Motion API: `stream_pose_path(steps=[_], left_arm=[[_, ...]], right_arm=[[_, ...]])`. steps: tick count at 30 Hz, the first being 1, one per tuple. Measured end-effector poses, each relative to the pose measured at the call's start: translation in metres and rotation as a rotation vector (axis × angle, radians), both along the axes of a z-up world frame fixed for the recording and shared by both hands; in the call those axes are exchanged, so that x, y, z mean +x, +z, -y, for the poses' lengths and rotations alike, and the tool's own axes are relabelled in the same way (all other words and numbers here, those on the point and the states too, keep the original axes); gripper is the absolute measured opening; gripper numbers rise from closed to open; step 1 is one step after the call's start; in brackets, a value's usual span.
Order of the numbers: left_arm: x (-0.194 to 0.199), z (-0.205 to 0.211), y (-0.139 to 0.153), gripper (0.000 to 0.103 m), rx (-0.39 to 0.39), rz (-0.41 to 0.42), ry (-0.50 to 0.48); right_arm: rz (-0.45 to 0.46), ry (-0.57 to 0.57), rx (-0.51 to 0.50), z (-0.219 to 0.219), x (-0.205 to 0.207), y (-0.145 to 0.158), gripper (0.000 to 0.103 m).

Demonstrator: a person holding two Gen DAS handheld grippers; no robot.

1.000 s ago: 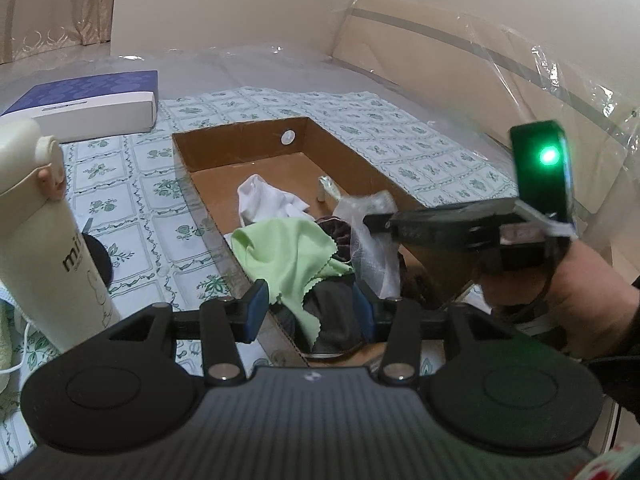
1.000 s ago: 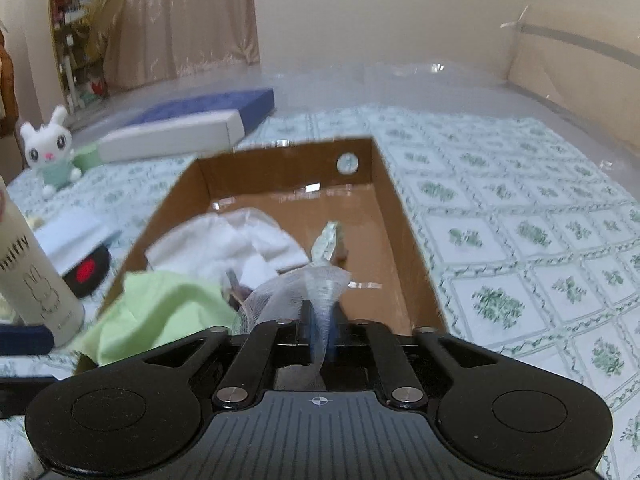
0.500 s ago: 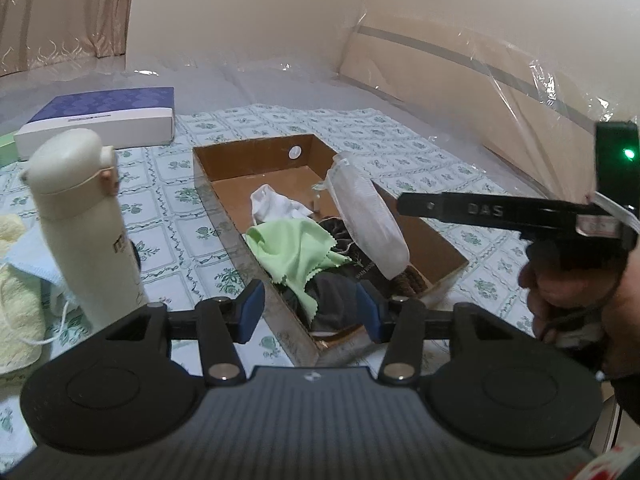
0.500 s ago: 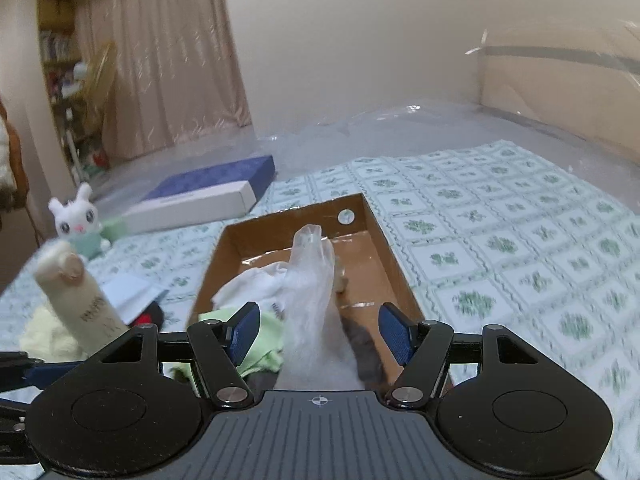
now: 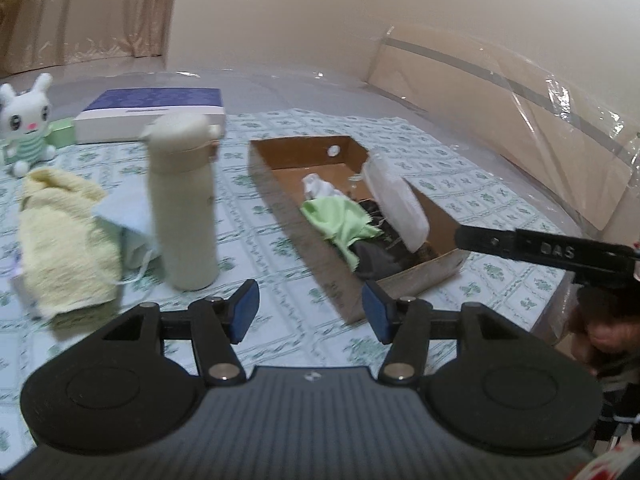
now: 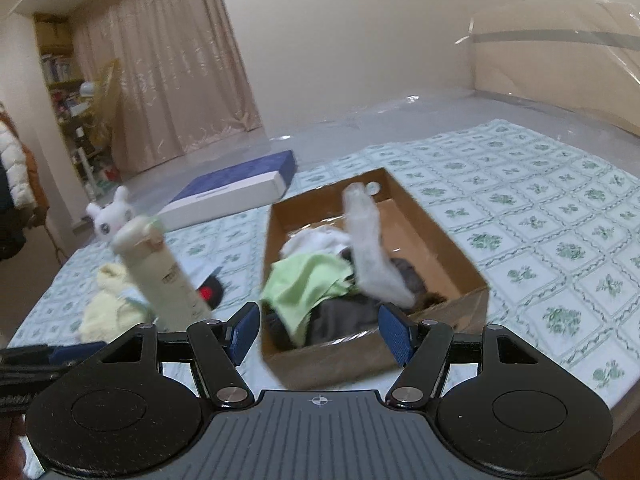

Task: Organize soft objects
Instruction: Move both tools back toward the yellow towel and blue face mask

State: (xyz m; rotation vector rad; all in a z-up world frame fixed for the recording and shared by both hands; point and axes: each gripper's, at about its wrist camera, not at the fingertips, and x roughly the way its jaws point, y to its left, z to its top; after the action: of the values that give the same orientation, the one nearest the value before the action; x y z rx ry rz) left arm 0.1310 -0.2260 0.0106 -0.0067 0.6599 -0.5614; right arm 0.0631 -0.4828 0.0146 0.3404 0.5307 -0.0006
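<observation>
Left wrist view: the left gripper (image 5: pixel 308 310), its jaws just widening and empty, hangs before the cardboard box (image 5: pixel 434 270), where a white mesh pouch (image 5: pixel 394 204) leans over a green cloth (image 5: pixel 340 220).

Right wrist view: the right gripper (image 6: pixel 320 330), fingers spread and empty, faces that box.

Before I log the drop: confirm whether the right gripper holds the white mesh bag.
No, the right gripper stands open and empty; the white mesh bag lies in the cardboard box.
</observation>
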Motion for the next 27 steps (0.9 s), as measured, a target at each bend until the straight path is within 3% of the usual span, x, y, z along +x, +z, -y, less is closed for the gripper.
stream_pose_path(steps=[16,27], left_arm=[[-0.025,-0.088,0.007,0.080,0.059,0.030,0.137],[-0.025,-0.138,0.004,0.085,0.122,0.026,0.200]], right_arm=[[-0.053,0.121,-0.008,-0.084,-0.014,-0.011,0.067],[-0.050,0.186,-0.048,-0.127,-0.010,-0.004,0.067]])
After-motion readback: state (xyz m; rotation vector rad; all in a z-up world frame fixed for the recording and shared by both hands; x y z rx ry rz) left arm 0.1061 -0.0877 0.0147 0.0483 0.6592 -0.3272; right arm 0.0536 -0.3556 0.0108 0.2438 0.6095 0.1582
